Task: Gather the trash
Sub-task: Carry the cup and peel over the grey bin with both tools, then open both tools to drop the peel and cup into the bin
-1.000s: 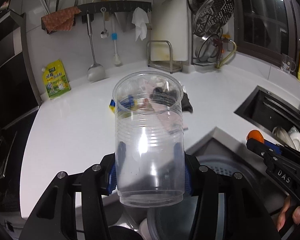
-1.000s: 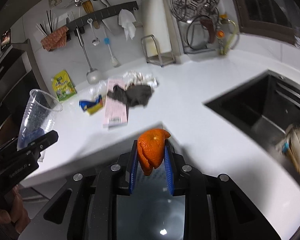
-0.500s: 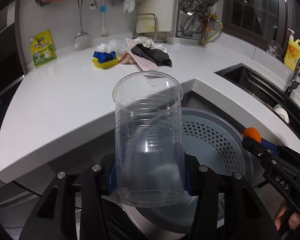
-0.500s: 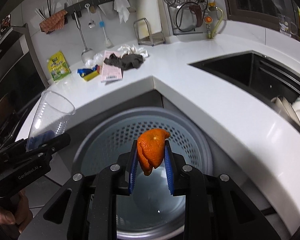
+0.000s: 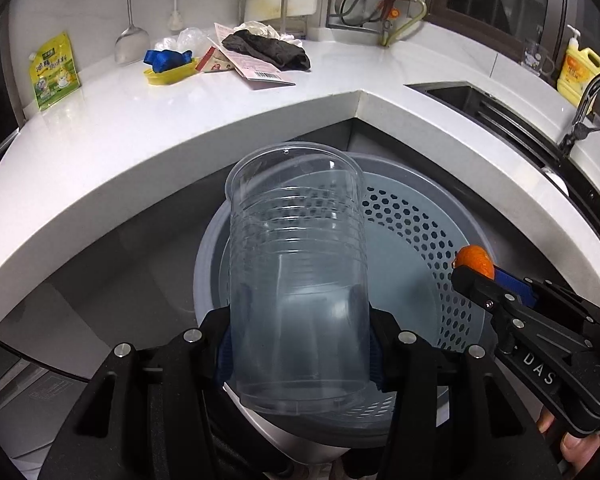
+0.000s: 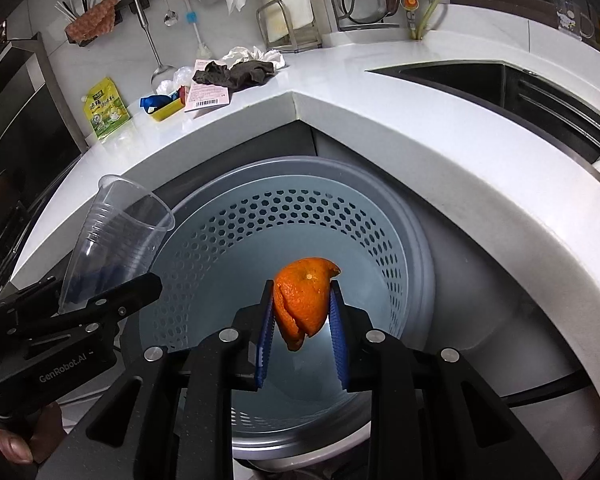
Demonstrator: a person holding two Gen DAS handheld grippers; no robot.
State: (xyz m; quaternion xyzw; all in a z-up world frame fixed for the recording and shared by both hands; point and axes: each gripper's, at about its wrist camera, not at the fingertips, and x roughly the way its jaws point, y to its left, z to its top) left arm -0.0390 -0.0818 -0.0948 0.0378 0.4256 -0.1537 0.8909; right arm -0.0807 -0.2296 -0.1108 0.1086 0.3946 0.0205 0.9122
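Note:
My left gripper (image 5: 300, 344) is shut on a clear plastic cup (image 5: 296, 272) and holds it upright over the near rim of a grey perforated trash bin (image 5: 416, 240). The cup also shows in the right wrist view (image 6: 116, 240), at the bin's left edge. My right gripper (image 6: 302, 320) is shut on an orange peel (image 6: 304, 302) and holds it above the bin's open middle (image 6: 240, 240). The peel also shows at the right of the left wrist view (image 5: 474, 260).
The bin sits below the inner corner of a white counter (image 5: 180, 120). On the counter lie a pink paper (image 6: 208, 96), a dark cloth (image 6: 236, 72), a yellow tray with blue wrapper (image 6: 164, 106), and a green pouch (image 6: 104, 108). A sink (image 6: 500, 84) lies to the right.
Both grippers have moved down and back from the counter to the bin. The cup and the peel now hang lower over the bin's opening. Both grips are unchanged.

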